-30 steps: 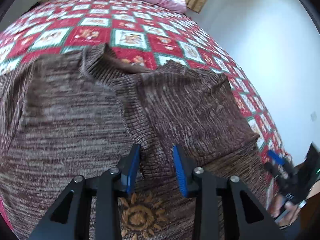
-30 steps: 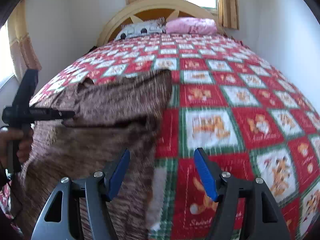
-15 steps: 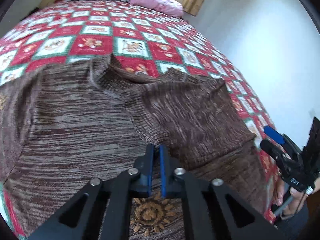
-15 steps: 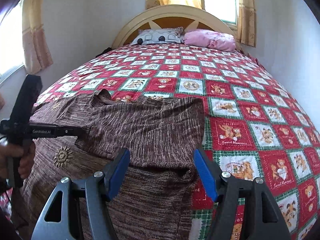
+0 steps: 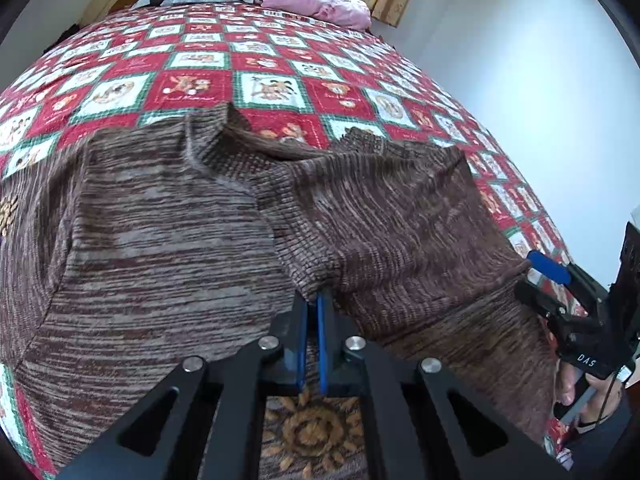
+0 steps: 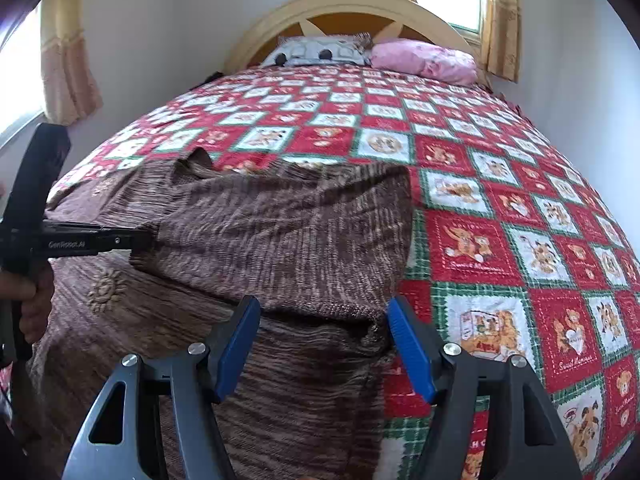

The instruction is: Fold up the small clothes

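The left tool was clamped on the brown sweater's folded-over sleeve edge to move it, while the right tool hung apart over the bed.

Left tool with black angular arms, blue finger pads, silver screws, right tool alike, white lettering on black bodies

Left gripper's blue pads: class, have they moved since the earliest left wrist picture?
Yes. The left gripper has closed: its blue pads, earlier apart, now pinch the brown knitted sweater edge above its sunflower patch.
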